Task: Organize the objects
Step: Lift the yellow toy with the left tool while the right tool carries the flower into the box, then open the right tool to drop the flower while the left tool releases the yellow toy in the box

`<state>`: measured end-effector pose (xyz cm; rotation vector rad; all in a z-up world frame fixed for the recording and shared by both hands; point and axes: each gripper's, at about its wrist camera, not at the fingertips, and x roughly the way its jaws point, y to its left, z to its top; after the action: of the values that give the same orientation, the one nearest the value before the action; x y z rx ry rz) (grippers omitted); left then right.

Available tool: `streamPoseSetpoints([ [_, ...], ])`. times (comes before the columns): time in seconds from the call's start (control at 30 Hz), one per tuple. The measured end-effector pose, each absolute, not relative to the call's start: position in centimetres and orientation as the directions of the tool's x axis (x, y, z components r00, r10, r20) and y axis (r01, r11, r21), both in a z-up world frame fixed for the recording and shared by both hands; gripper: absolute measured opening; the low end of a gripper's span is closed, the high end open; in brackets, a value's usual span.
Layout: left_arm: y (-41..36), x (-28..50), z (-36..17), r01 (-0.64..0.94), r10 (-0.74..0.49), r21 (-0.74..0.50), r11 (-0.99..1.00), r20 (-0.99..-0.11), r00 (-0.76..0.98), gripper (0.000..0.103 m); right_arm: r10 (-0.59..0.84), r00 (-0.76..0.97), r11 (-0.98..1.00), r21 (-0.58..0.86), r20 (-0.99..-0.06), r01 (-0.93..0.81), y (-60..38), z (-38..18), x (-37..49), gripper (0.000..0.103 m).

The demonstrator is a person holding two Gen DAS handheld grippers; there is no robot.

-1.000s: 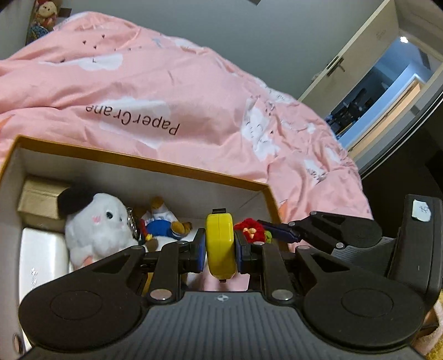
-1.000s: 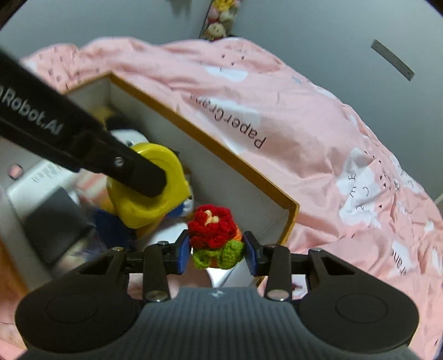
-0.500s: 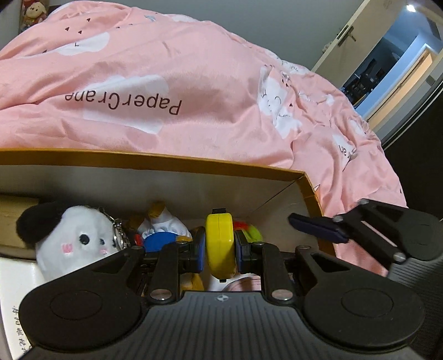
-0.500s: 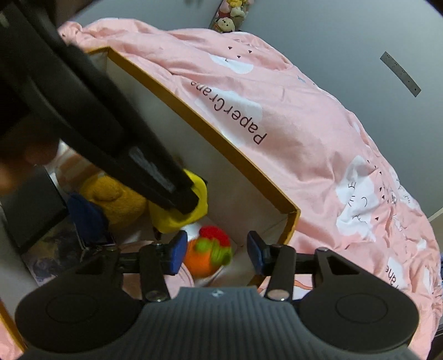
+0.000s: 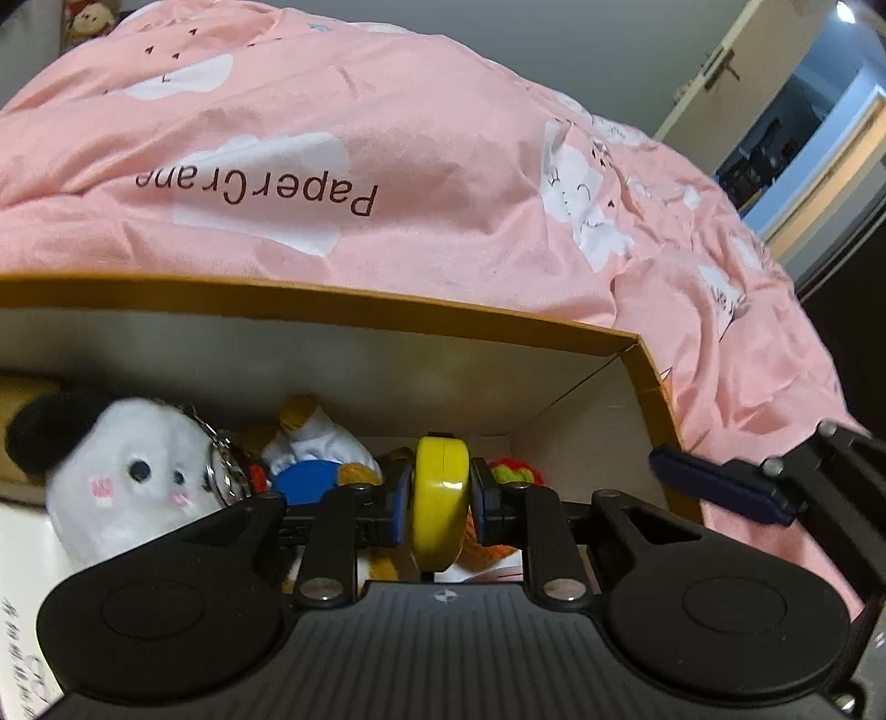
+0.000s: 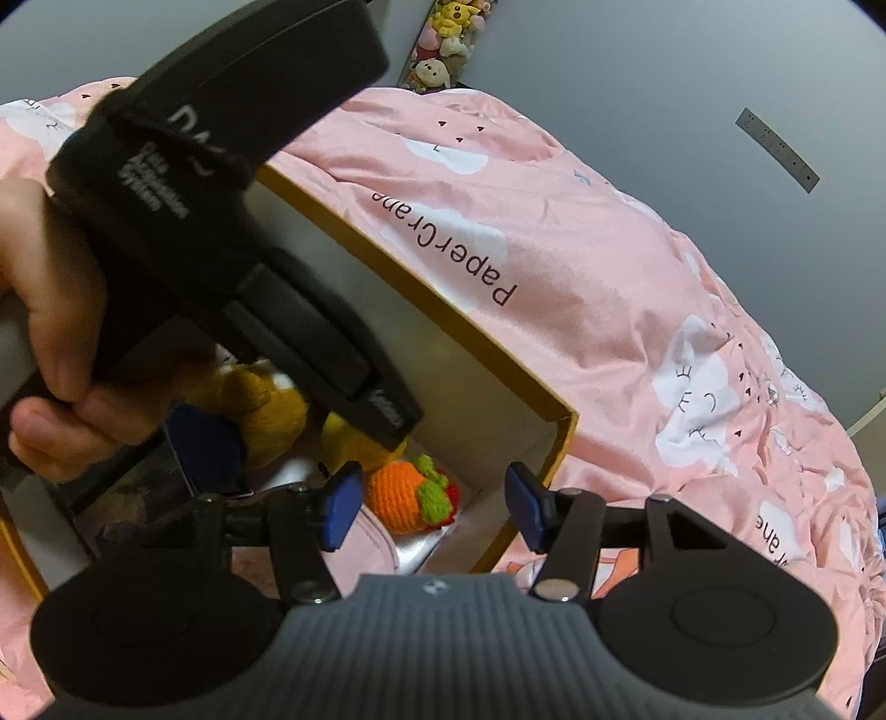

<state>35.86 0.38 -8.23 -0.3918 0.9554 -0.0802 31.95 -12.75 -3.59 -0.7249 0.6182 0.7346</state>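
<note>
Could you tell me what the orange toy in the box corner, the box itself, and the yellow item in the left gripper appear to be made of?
Orange toy: crocheted yarn, matte, with visible stitch rows.
Box: probably cardboard, with a thin tan rim and smooth pale inner walls.
Yellow item, clamped in the left gripper: seemingly hard plastic, glossy, showing a highlight on its rounded edge.

Behind you lies a bed under a pink cloud-print duvet (image 5: 443, 166), grey wall (image 6: 637, 72) beyond, plush toys (image 6: 443, 39) stacked against it, and an open doorway (image 5: 797, 122) glowing blue.
</note>
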Motion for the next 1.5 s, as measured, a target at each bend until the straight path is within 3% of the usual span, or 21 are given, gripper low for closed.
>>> streamPoseSetpoints([
  [0.3, 0.0, 33.4, -6.3, -0.123, -0.158, -0.308, 0.943, -0.743, 0.650, 0.031, 0.346, 0.605, 0.527, -0.385, -0.717, -0.758, -12.2, -3.5, 31.2, 0.059],
  [0.37, -0.1, 32.3, -5.4, -0.142, -0.114, -0.282, 0.949, -0.725, 0.679, 0.041, 0.344, 0.603, 0.537, -0.376, -0.720, -0.755, -12.3, -3.2, 31.0, 0.060],
  [0.47, -0.1, 30.4, -3.7, -0.173, -0.032, -0.229, 0.958, -0.683, 0.730, 0.044, 0.349, 0.602, 0.552, -0.362, -0.718, -0.751, -12.6, -2.6, 30.2, 0.064],
  [0.73, -0.4, 25.3, 0.3, -0.175, 0.051, -0.150, 0.973, -0.602, 0.797, 0.056, 0.392, 0.600, 0.619, -0.283, -0.697, -0.733, -14.1, -0.6, 27.2, 0.078],
  [0.8, -0.6, 24.0, 0.9, -0.193, 0.092, -0.111, 0.975, -0.591, 0.802, 0.057, 0.407, 0.598, 0.647, -0.244, -0.690, -0.722, -14.3, -0.1, 26.6, 0.085],
  [1.1, -0.3, 17.7, 3.5, -0.279, 0.235, -0.017, 0.960, -0.489, 0.840, 0.058, 0.470, 0.635, 0.766, -0.075, -0.614, -0.639, -15.5, 2.2, 22.2, 0.095],
  [1.33, 0.2, 13.5, 3.7, -0.305, 0.276, -0.001, 0.952, -0.418, 0.866, 0.058, 0.490, 0.678, 0.830, 0.056, -0.548, -0.555, -16.4, 2.9, 19.5, 0.097],
  [1.5, 0.8, 11.8, 3.0, -0.297, 0.271, 0.001, 0.955, -0.414, 0.869, 0.058, 0.502, 0.693, 0.842, 0.110, -0.518, -0.527, -16.7, 2.5, 17.8, 0.099],
])
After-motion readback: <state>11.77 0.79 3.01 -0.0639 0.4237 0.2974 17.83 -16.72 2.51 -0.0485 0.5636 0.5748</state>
